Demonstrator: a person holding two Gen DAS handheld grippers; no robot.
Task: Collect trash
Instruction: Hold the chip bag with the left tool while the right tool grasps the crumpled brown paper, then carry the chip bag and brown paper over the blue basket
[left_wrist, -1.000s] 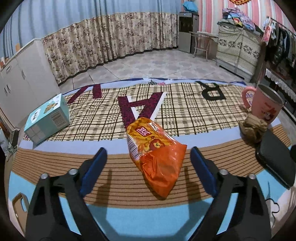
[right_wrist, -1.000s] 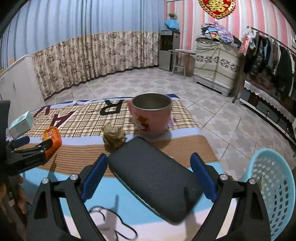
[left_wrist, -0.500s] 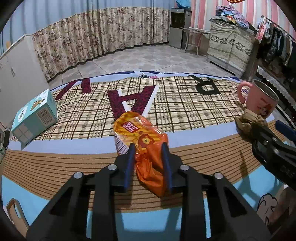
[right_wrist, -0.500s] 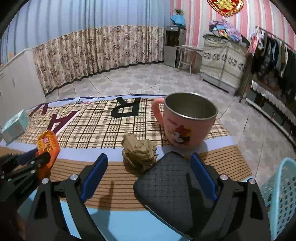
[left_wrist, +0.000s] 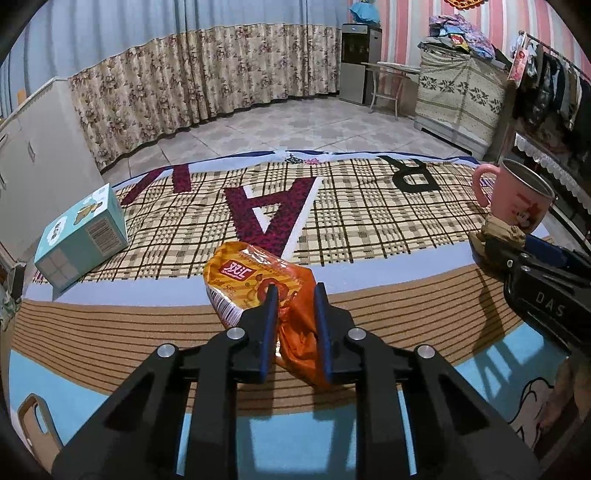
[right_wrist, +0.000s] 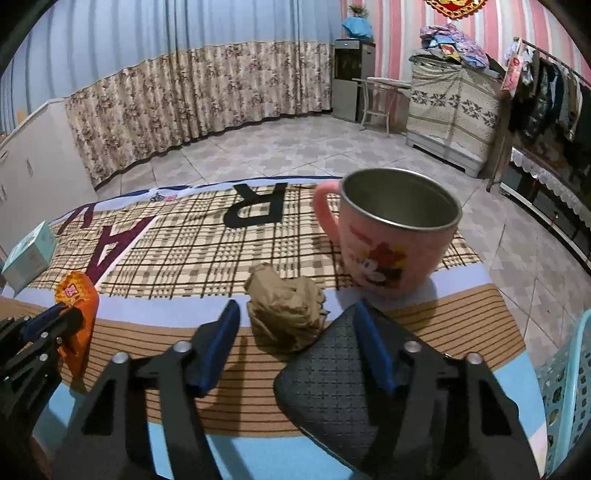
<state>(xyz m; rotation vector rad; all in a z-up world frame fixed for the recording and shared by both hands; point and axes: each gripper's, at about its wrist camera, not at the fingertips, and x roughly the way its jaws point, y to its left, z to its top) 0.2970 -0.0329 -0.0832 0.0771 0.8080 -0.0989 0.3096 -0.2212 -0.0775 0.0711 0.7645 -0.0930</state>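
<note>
Only the right wrist view shows the basket (right_wrist: 565, 373).

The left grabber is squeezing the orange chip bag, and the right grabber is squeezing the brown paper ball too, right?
Not quite. The left gripper is shut on the orange chip bag, as the left wrist view shows. But the right gripper is open: in the right wrist view its fingers stand apart on either side of the brown paper ball, not squeezing it.
</note>
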